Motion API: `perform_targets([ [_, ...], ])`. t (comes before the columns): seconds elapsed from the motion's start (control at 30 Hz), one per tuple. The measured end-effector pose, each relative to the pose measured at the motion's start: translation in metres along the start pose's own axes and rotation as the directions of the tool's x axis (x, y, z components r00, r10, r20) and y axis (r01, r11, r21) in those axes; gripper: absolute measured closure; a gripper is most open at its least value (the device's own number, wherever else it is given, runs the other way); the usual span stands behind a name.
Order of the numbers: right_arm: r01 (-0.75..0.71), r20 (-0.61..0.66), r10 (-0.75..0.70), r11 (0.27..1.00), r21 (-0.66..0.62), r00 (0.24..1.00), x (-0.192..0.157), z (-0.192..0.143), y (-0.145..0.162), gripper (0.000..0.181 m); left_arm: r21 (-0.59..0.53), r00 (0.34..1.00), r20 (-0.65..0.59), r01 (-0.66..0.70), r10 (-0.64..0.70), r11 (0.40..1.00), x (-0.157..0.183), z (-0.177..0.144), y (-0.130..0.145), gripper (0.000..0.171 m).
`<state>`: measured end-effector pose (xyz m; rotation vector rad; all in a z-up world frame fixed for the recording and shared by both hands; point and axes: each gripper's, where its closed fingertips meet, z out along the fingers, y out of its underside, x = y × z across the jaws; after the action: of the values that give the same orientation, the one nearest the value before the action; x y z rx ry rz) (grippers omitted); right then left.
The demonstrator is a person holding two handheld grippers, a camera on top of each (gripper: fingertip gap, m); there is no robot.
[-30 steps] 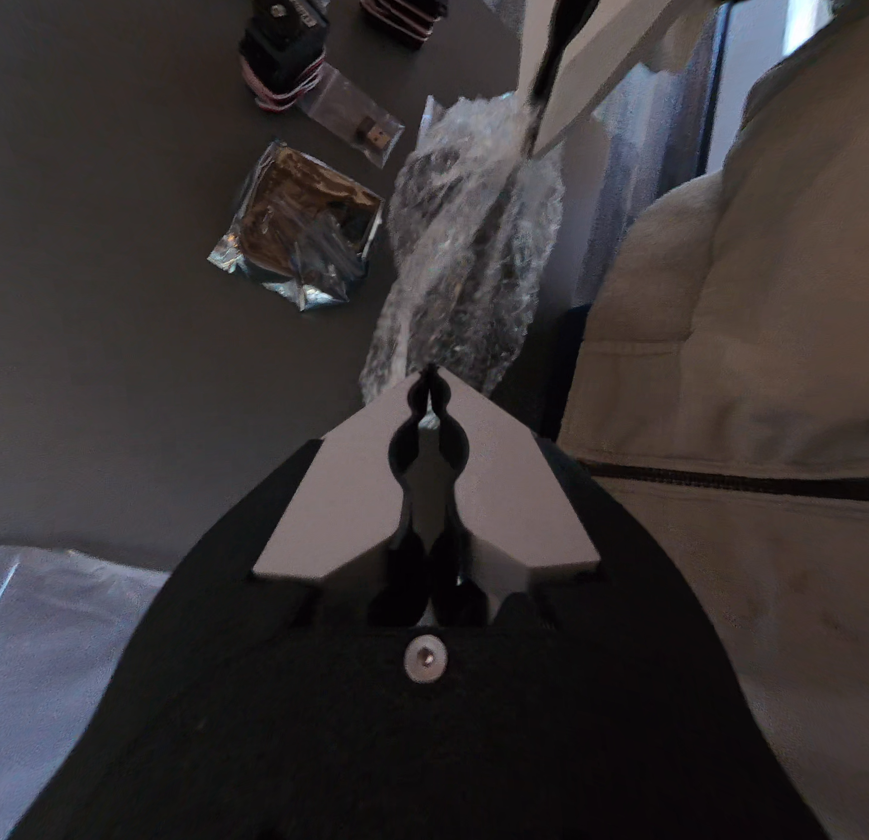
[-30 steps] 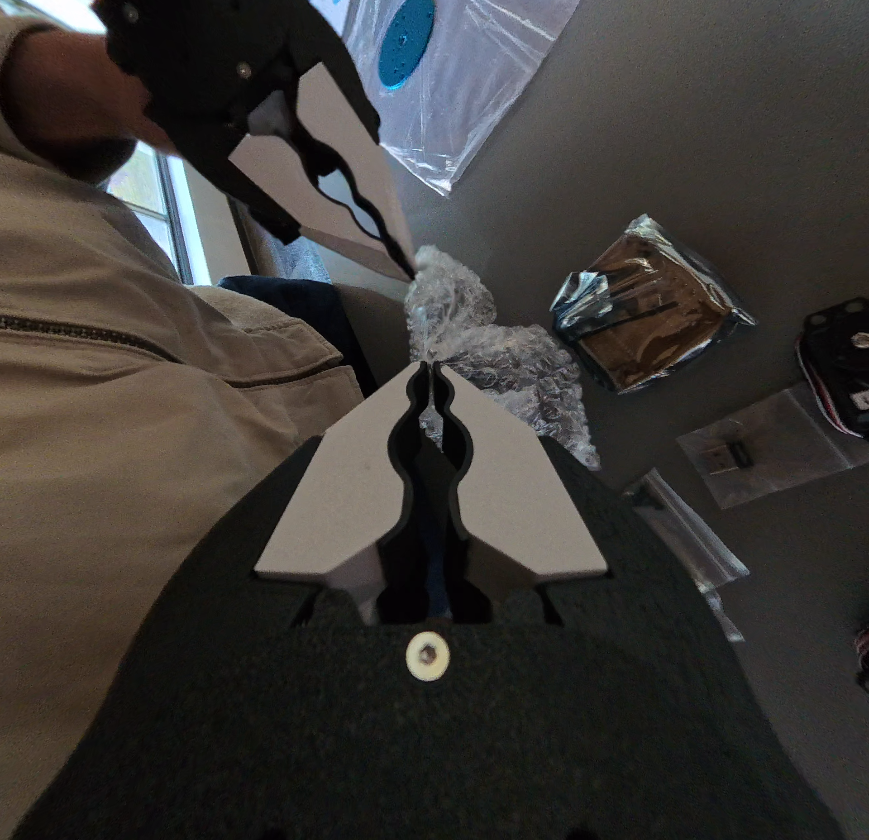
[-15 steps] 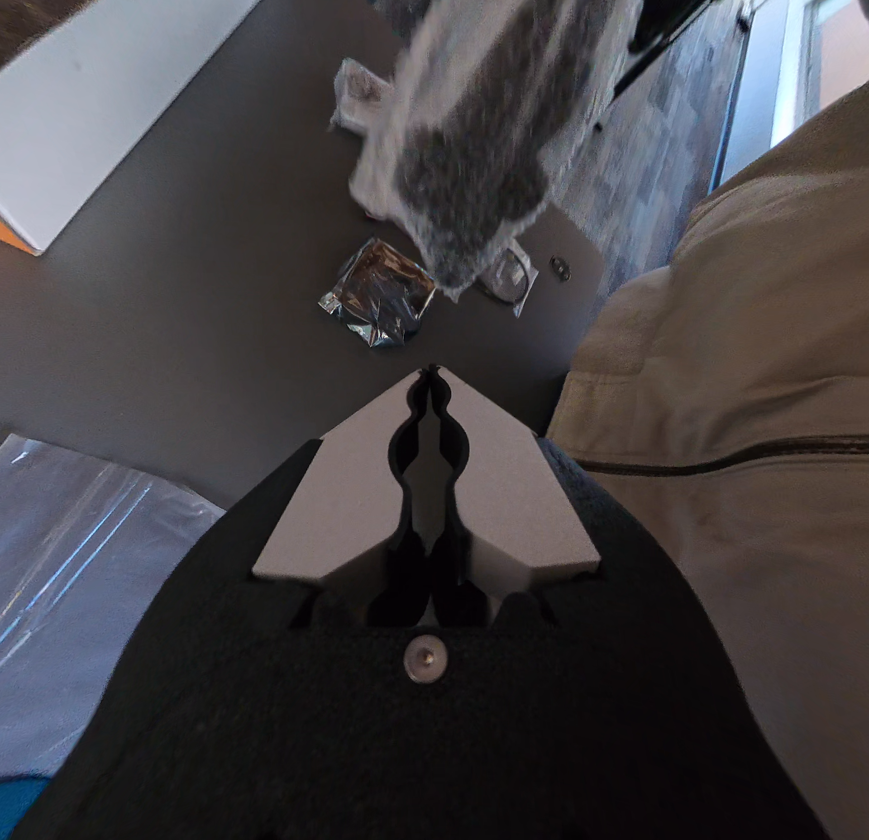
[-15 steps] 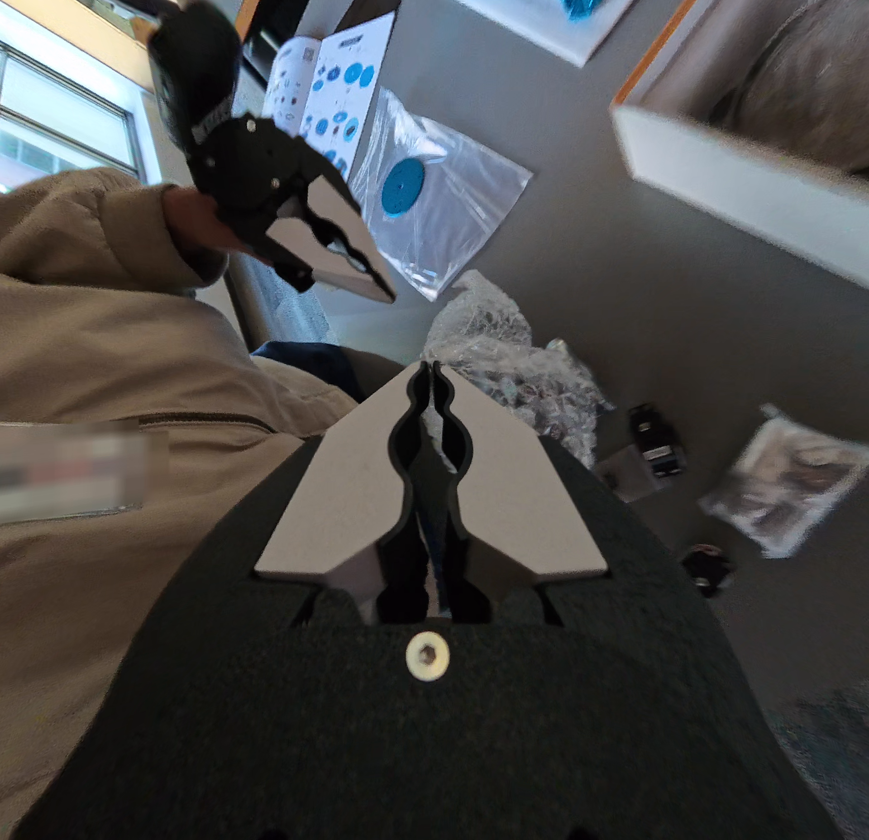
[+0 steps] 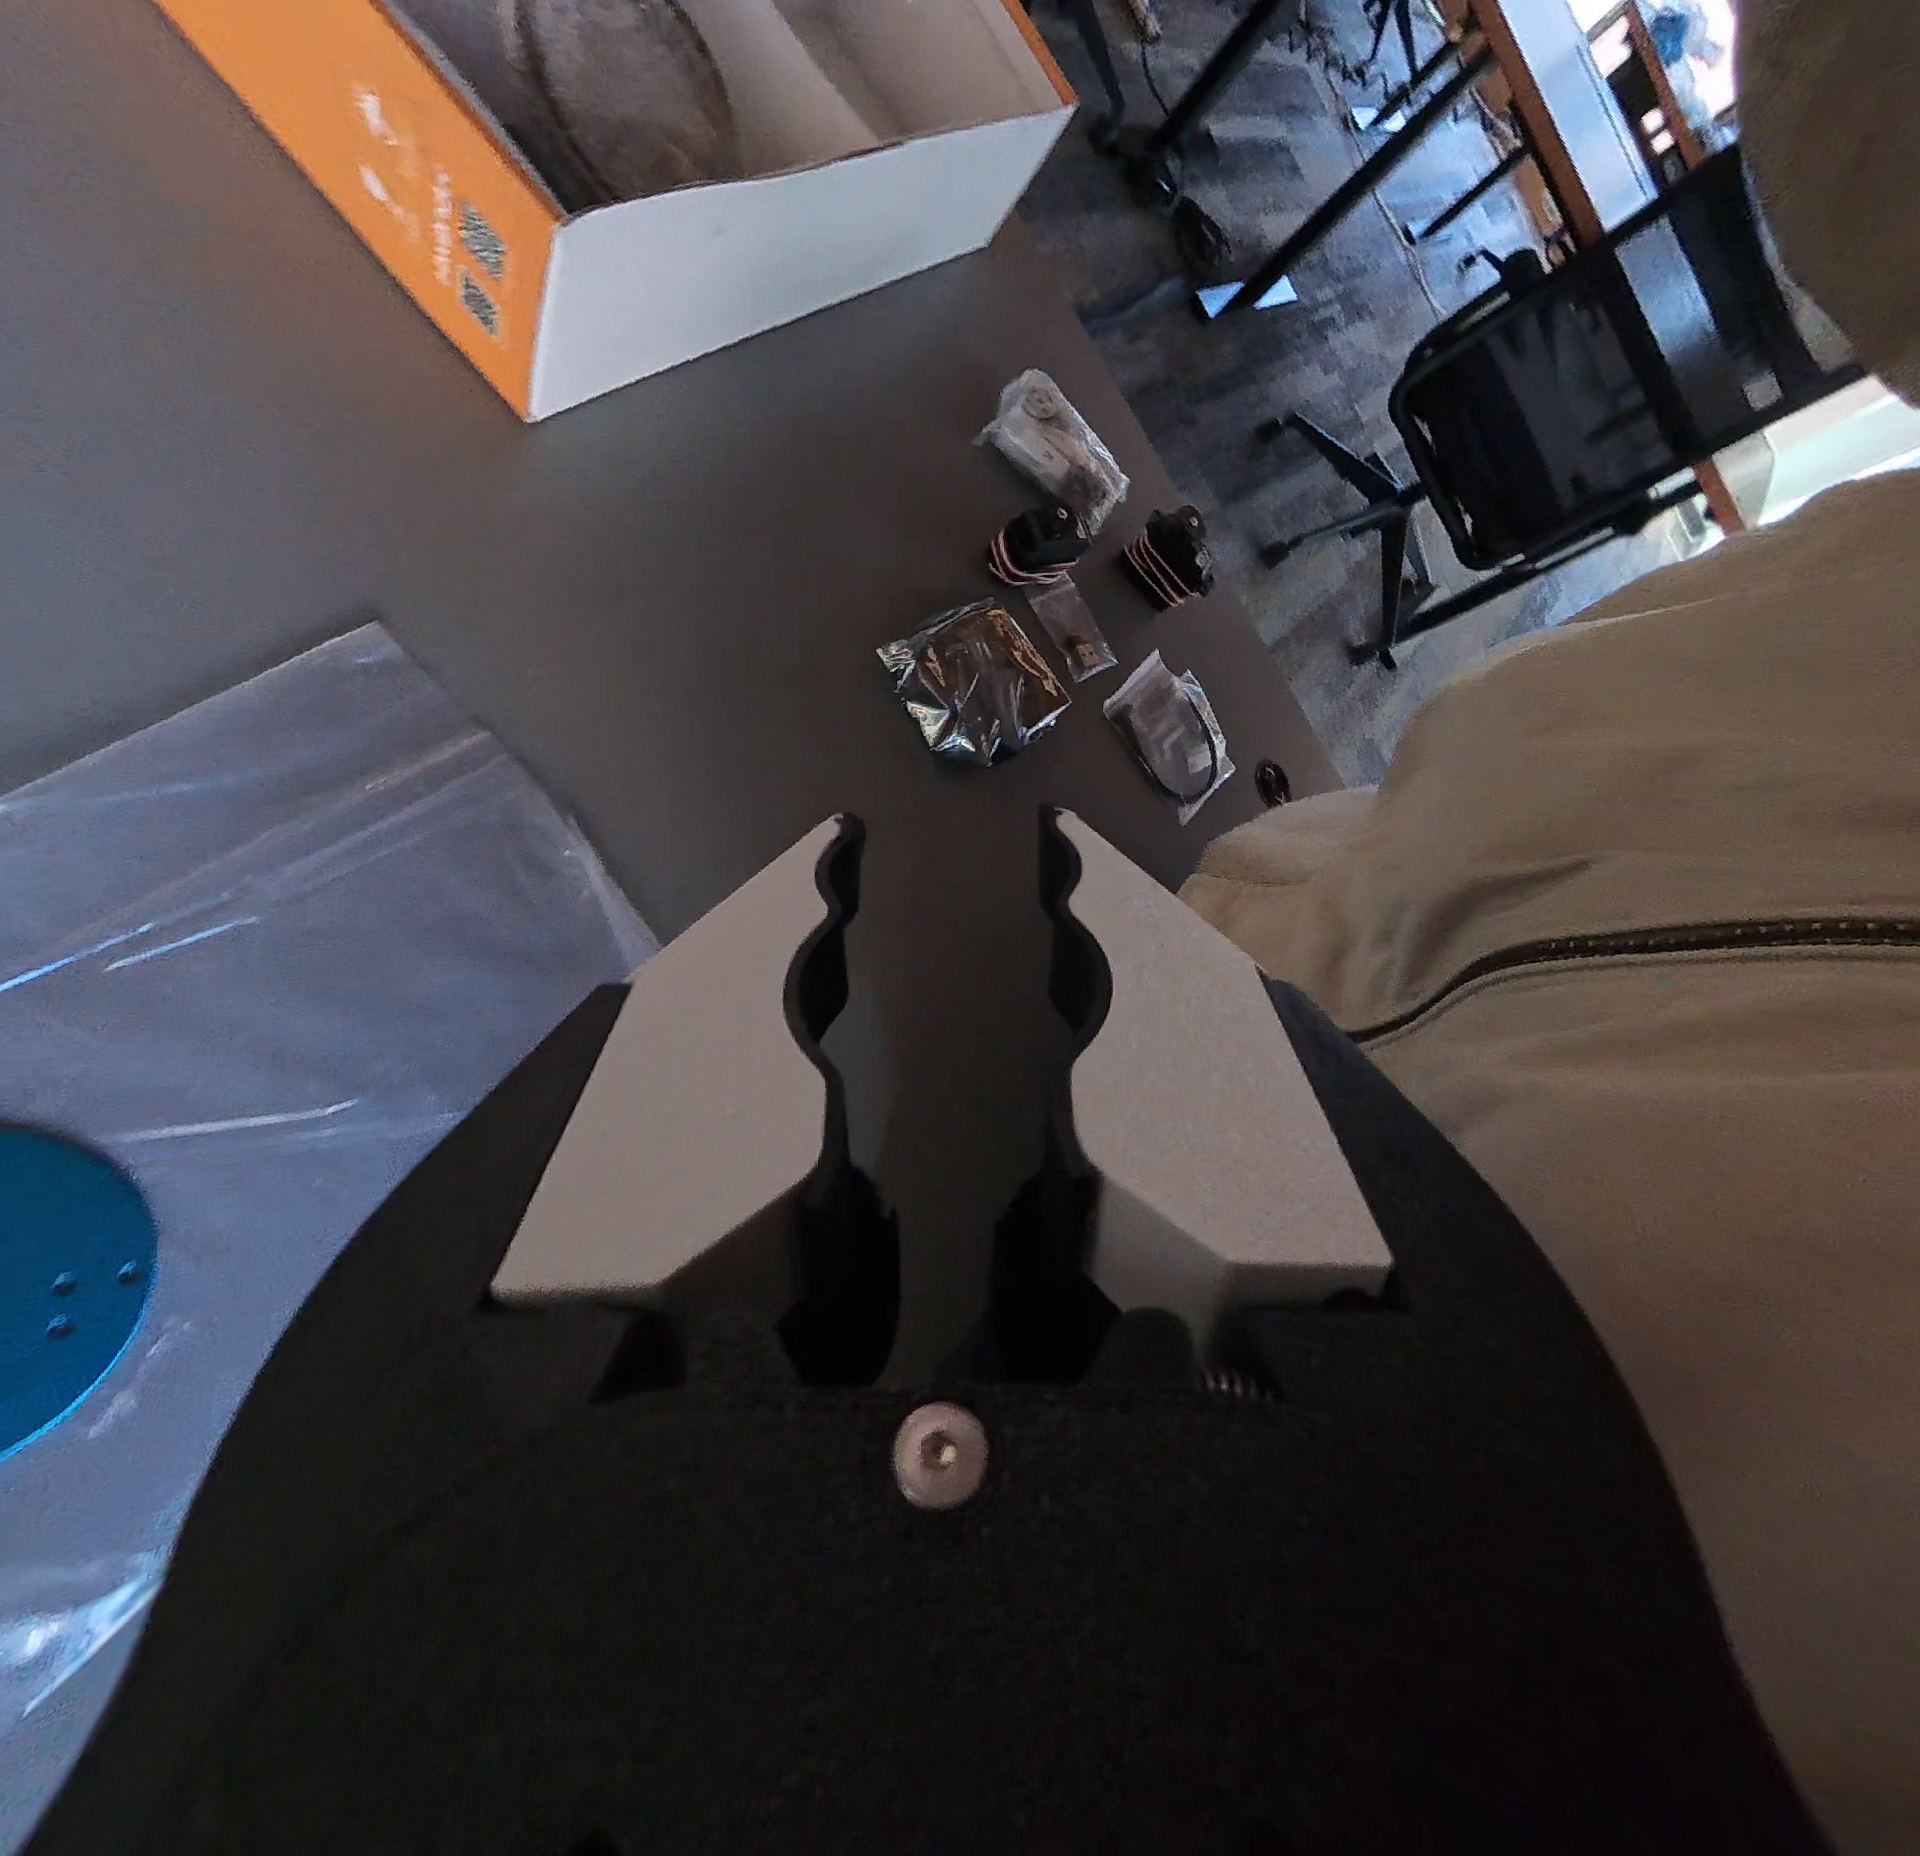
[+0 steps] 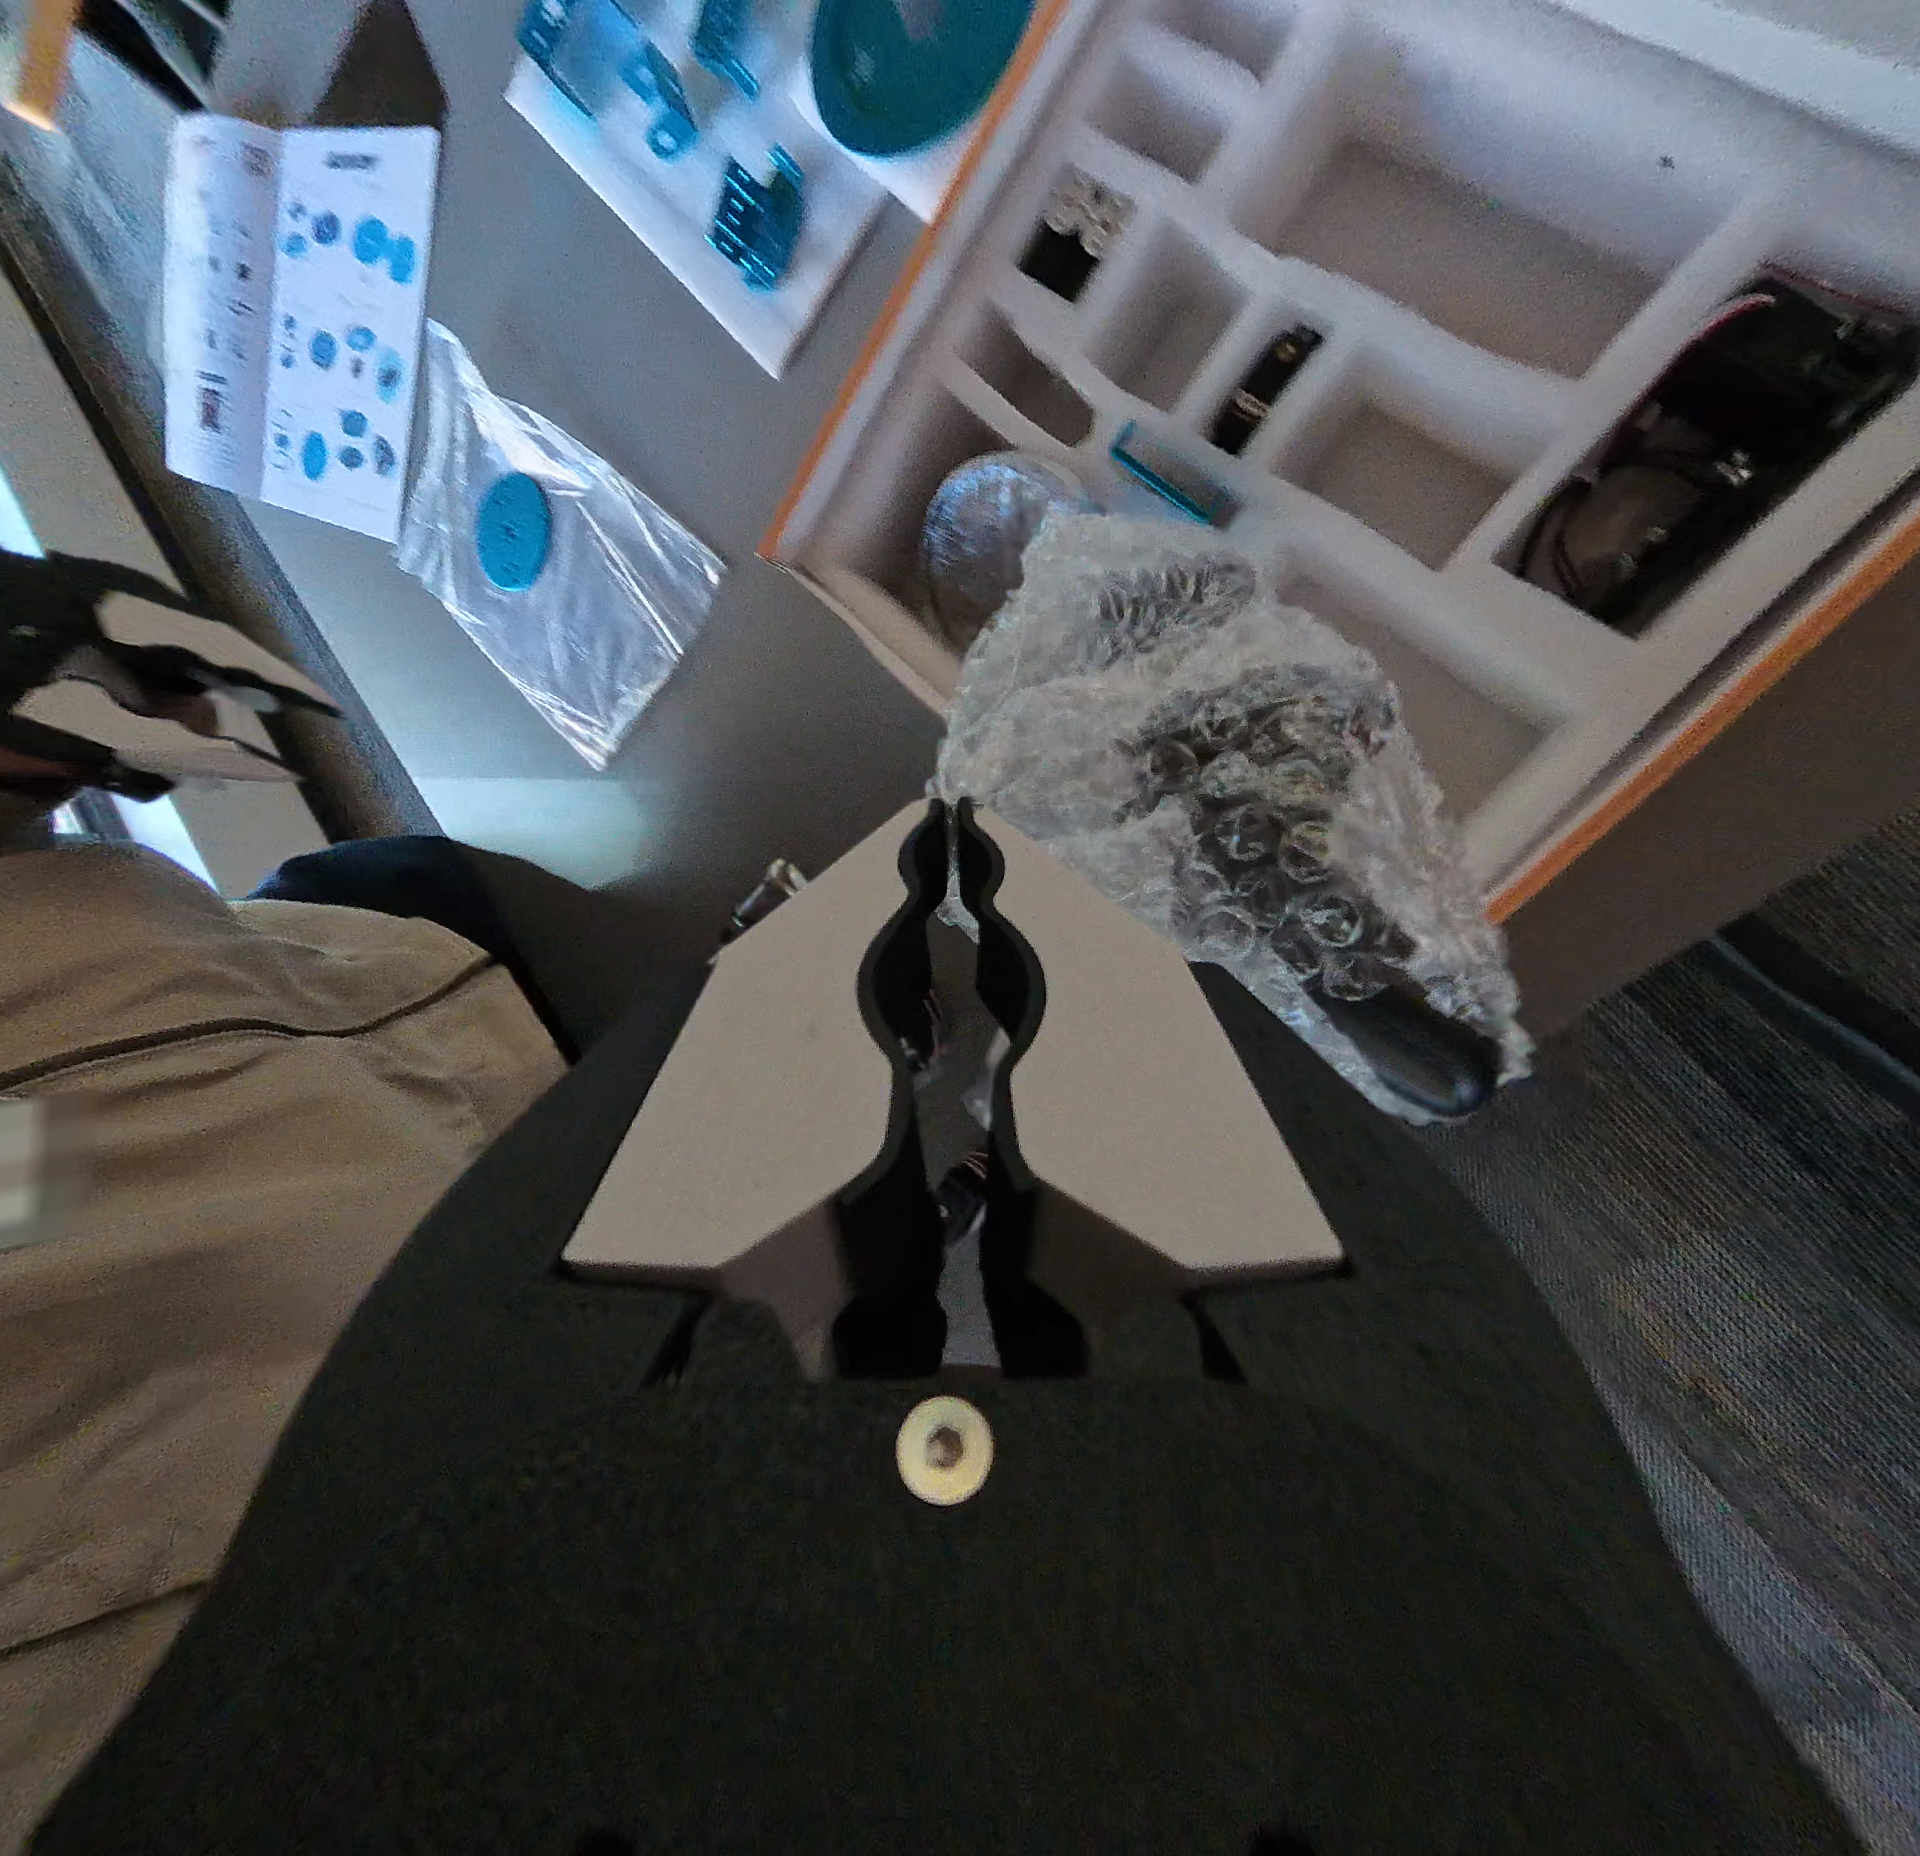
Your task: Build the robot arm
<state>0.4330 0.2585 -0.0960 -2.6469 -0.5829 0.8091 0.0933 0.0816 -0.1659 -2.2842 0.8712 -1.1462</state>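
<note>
The left gripper point(image 5: 948, 830) hangs with jaws parted and empty over the grey table point(image 5: 312, 476); only its view shows the silver foil packet point(image 5: 974, 682) and small black servos point(image 5: 1039, 547) beyond. The right gripper point(image 6: 951, 807) pinches a corner of a bubble-wrap bundle point(image 6: 1216, 798); clear, crinkled, dark parts inside, held aloft before the orange-edged box point(image 6: 1351, 352)

Dim daylight from windows, wide-angle edge distortion, motion blur on far parts
</note>
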Motion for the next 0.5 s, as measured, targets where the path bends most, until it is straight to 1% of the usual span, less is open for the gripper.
perform_targets([
  [0.07,-0.035,0.001,0.035,0.997,-0.063,0.999,0.018,0.008,0.001,0.181,0.019,0.999,0.027,0.018,-0.019,1.0,-0.005,-0.01,0.001,0.138],
  [0.13,-0.034,-0.007,0.033,0.99,-0.137,0.999,0.035,0.02,0.004,0.181,0.037,0.998,0.047,0.037,-0.039,0.999,-0.008,-0.017,0.002,0.138],
  [0.2,-0.045,-0.01,0.044,0.983,-0.179,0.999,0.054,0.035,0.004,0.181,0.052,0.996,0.063,0.056,-0.059,0.997,-0.012,-0.023,0.002,0.138],
  [0.27,-0.067,-0.043,0.059,0.971,-0.23,0.997,0.077,0.052,0.008,0.181,0.056,0.995,0.07,0.067,-0.071,0.996,-0.014,-0.026,0.004,0.138],
  [0.33,-0.089,-0.05,0.078,0.958,-0.273,0.996,0.095,0.07,0.011,0.181,0.051,0.994,0.077,0.073,-0.077,0.996,-0.015,-0.028,0.006,0.138],
  [0.37,-0.099,-0.077,0.08,0.949,-0.301,0.994,0.107,0.077,0.015,0.181,0.047,0.994,0.08,0.075,-0.079,0.996,-0.015,-0.029,0.007,0.138],
  [0.43,-0.111,-0.128,0.073,0.939,-0.326,0.989,0.128,0.09,0.018,0.181,0.039,0.993,0.085,0.077,-0.081,0.996,-0.016,-0.029,0.009,0.138],
  [0.5,-0.12,-0.17,0.067,0.939,-0.321,0.983,0.144,0.1,0.018,0.181,0.032,0.993,0.09,0.08,-0.083,0.996,-0.016,-0.029,0.011,0.138],
])
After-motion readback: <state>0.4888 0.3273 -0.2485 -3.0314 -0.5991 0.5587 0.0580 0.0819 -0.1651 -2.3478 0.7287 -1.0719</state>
